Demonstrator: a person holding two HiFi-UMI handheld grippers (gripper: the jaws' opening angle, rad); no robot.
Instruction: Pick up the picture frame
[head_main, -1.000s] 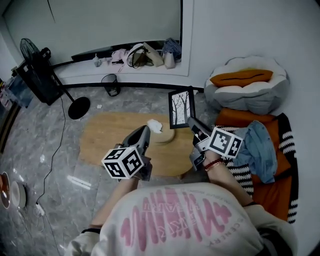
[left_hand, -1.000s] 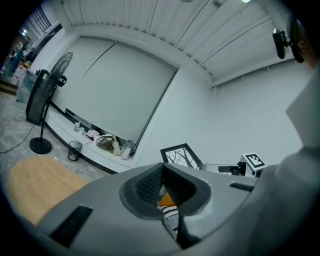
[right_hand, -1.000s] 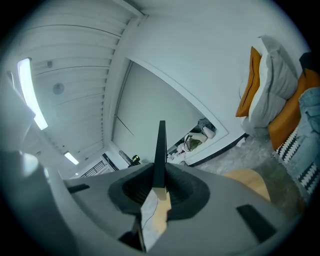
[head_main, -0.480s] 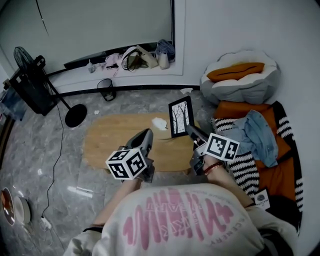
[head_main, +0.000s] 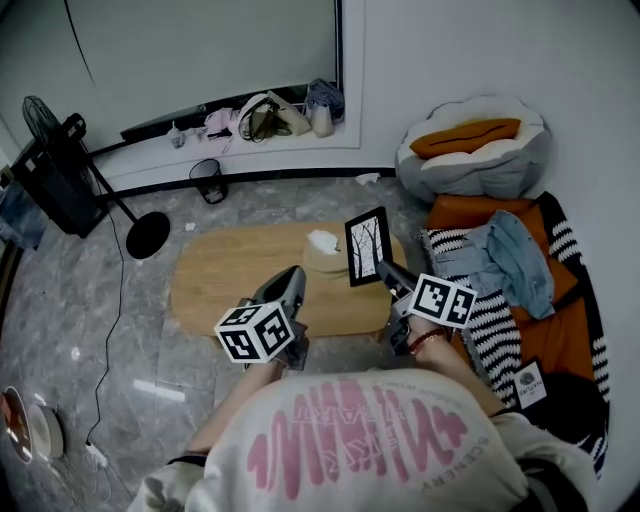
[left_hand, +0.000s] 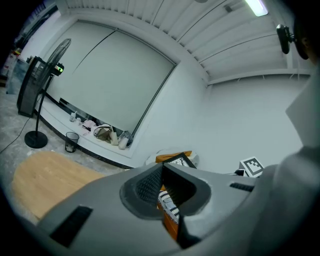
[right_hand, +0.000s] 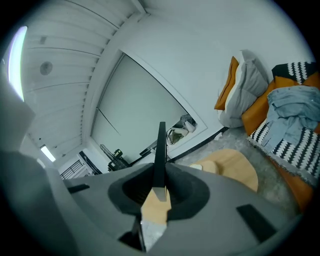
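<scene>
The picture frame (head_main: 366, 246) is black with a bare-tree print and stands upright in the air over the right end of the oval wooden table (head_main: 230, 280). My right gripper (head_main: 381, 268) is shut on the frame's lower right corner. In the right gripper view the frame (right_hand: 160, 145) shows edge-on, clamped between the pads. My left gripper (head_main: 293, 272) hovers over the table's front edge, left of the frame, with its jaws shut on nothing. In the left gripper view the tips (left_hand: 162, 167) meet, and the frame (left_hand: 177, 161) peeks out just beyond them.
A crumpled tissue (head_main: 322, 240) lies on the table beside the frame. To the right are a striped blanket with a blue garment (head_main: 510, 265) and a white cushion seat (head_main: 475, 150). A standing fan (head_main: 70, 150), a bin (head_main: 209, 180) and a cluttered sill (head_main: 270, 115) line the back.
The right gripper has carried the frame lower, from the table's far right edge to over its right end. The left gripper has drifted along with it, still shut and empty.
</scene>
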